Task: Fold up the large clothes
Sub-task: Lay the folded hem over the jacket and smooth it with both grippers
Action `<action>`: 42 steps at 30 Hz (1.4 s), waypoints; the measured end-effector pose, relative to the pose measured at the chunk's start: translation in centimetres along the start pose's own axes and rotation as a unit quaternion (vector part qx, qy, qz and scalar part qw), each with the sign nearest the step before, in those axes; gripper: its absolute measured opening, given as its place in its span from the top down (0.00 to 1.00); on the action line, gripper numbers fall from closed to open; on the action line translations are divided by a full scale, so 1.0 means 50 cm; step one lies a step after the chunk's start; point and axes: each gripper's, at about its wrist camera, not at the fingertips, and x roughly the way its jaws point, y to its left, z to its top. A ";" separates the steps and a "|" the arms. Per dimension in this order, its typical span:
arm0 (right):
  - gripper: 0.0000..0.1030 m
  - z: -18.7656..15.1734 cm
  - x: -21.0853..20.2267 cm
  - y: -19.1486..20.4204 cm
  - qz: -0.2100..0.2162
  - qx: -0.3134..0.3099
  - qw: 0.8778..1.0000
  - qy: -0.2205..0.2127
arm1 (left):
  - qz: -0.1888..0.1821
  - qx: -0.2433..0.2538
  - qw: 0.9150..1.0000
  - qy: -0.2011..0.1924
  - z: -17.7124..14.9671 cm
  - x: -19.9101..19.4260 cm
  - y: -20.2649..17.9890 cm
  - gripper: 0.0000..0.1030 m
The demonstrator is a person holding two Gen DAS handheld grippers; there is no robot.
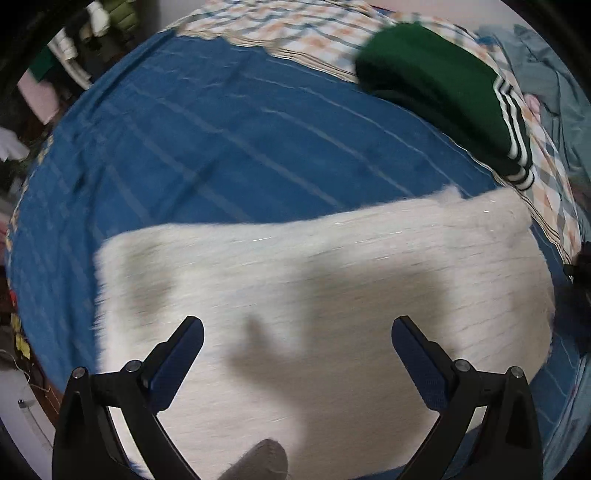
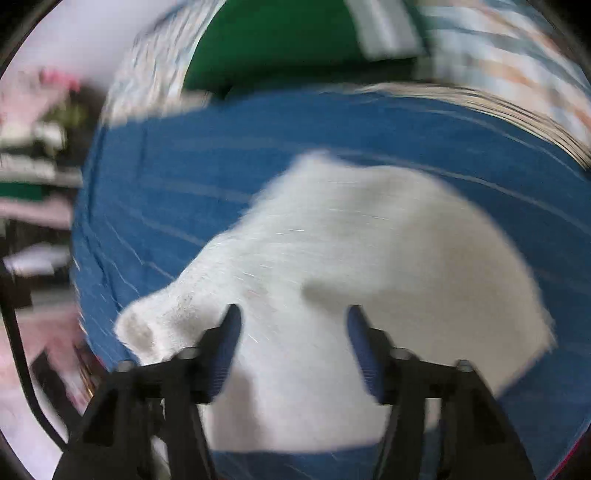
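Observation:
A white fuzzy garment (image 1: 332, 295) lies folded into a broad rectangle on the blue striped bedcover (image 1: 221, 147). My left gripper (image 1: 297, 326) is open and empty above its near part. The right wrist view is blurred by motion. There the same white garment (image 2: 369, 277) shows with a sleeve or corner (image 2: 147, 321) sticking out at the lower left. My right gripper (image 2: 293, 314) is open above it, holding nothing.
A folded dark green garment (image 1: 436, 85) with white stripes lies on a checked sheet (image 1: 295, 33) at the back right; it also shows in the right wrist view (image 2: 277, 40). Grey-blue cloth (image 1: 546, 74) lies far right. Cluttered shelves (image 2: 33, 166) stand beyond the bed's left edge.

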 end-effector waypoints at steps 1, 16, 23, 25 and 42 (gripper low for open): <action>0.36 -0.005 -0.014 -0.023 0.006 0.018 1.000 -0.010 | -0.001 0.002 1.000 0.008 0.006 0.017 -0.025 0.00; 0.35 -0.125 0.186 -0.390 0.301 0.250 0.917 -0.073 | 0.001 0.014 0.999 0.029 -0.012 0.122 -0.055 0.00; 0.64 -0.049 0.228 -0.293 0.344 0.193 0.915 -0.082 | 0.023 0.038 0.999 0.021 0.006 0.113 -0.092 0.00; 0.72 -0.049 0.205 -0.288 0.351 0.191 0.912 -0.094 | 0.032 0.058 0.998 0.016 0.014 0.111 -0.113 0.00; 0.78 -0.085 -0.154 -0.241 0.233 0.124 0.937 -0.231 | -0.125 0.114 0.985 0.029 0.074 0.117 -0.424 0.00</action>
